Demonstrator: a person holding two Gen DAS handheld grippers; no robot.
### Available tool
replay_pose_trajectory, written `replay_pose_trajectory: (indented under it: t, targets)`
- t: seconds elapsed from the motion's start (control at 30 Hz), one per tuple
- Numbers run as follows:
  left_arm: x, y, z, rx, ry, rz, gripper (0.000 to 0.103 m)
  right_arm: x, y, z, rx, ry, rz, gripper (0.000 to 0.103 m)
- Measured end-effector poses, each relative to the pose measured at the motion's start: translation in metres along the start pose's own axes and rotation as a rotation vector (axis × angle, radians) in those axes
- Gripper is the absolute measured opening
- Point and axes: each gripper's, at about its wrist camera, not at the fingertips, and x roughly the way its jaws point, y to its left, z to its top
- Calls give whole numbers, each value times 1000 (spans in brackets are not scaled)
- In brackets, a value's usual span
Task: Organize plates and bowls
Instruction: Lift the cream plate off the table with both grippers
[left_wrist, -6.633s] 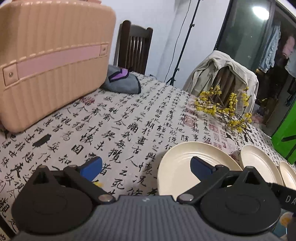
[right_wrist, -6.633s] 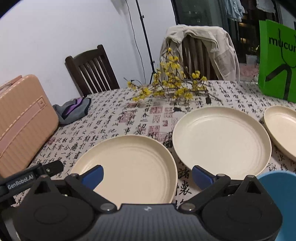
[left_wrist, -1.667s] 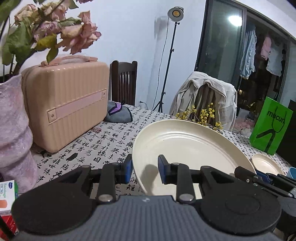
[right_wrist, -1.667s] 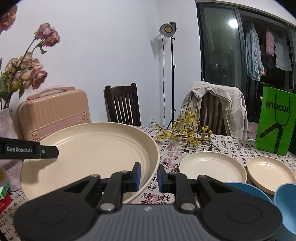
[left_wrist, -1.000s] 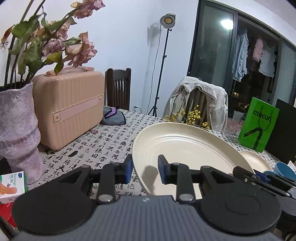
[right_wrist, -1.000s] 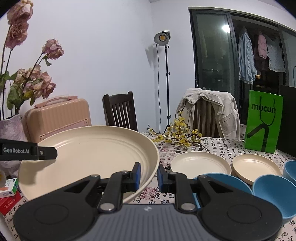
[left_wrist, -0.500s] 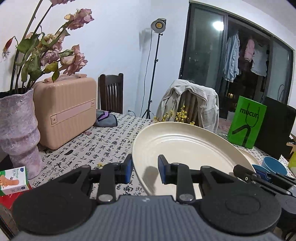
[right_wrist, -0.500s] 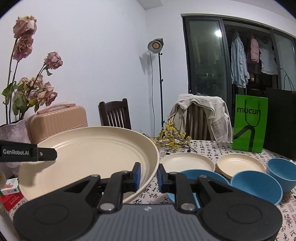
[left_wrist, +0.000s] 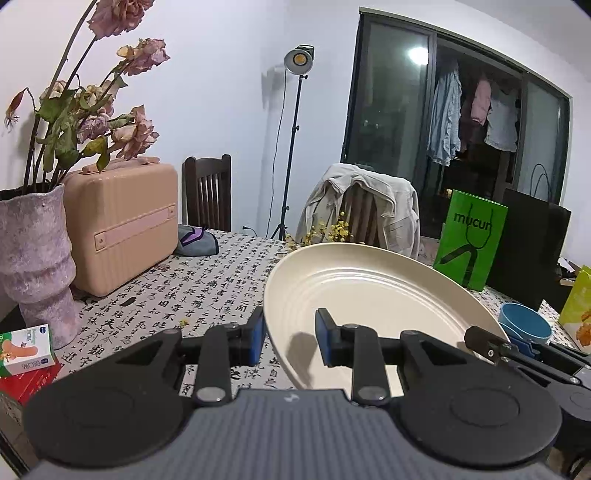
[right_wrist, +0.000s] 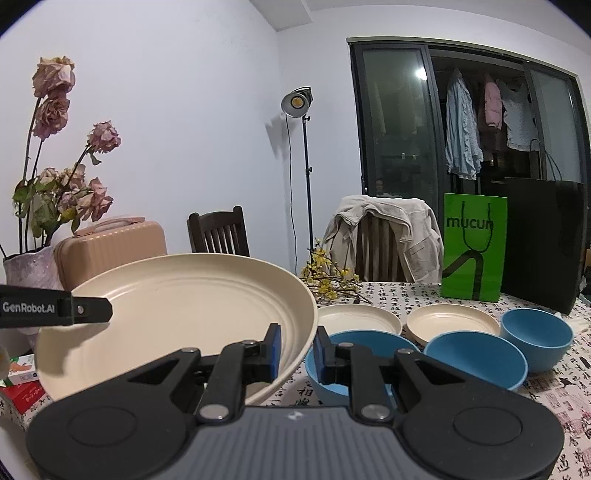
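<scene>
A large cream plate (left_wrist: 369, 295) hangs above the table, held at two opposite rims. My left gripper (left_wrist: 290, 334) is shut on its left rim, blue pads on either side of the edge. My right gripper (right_wrist: 297, 349) is shut on the right rim of the same plate (right_wrist: 184, 314). On the table behind it lie two smaller cream plates (right_wrist: 358, 319) (right_wrist: 452, 319). Three blue bowls stand there too: one (right_wrist: 351, 343) partly hidden by my right fingers, one (right_wrist: 476, 356) to its right, one (right_wrist: 535, 332) further right.
A purple vase (left_wrist: 37, 258) of dried roses and a pink case (left_wrist: 122, 229) stand on the left of the patterned tablecloth (left_wrist: 207, 288). A green bag (right_wrist: 474, 247) and a black bag (right_wrist: 543, 247) stand at the back right. Yellow flower sprigs (right_wrist: 325, 280) lie mid-table, chairs behind.
Both grippers have drawn back from the table together with the plate held level between them. The dishes on the table look farther off and a third blue bowl shows in full.
</scene>
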Motion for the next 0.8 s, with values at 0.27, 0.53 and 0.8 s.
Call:
replay_pose_trajectory:
  t: [0.27, 0.53, 0.8]
  targets:
    - [-11, -16, -12, 13, 5, -28, 28, -20, -15, -9, 16, -1, -26, 18]
    - [-19, -34, -19, 30, 2, -66, 28, -39, -32, -16, 30, -11, -60, 18]
    - [-21, -54, -28, 54, 6, -104, 28, -53, -53, -25, 49, -13, -94, 18]
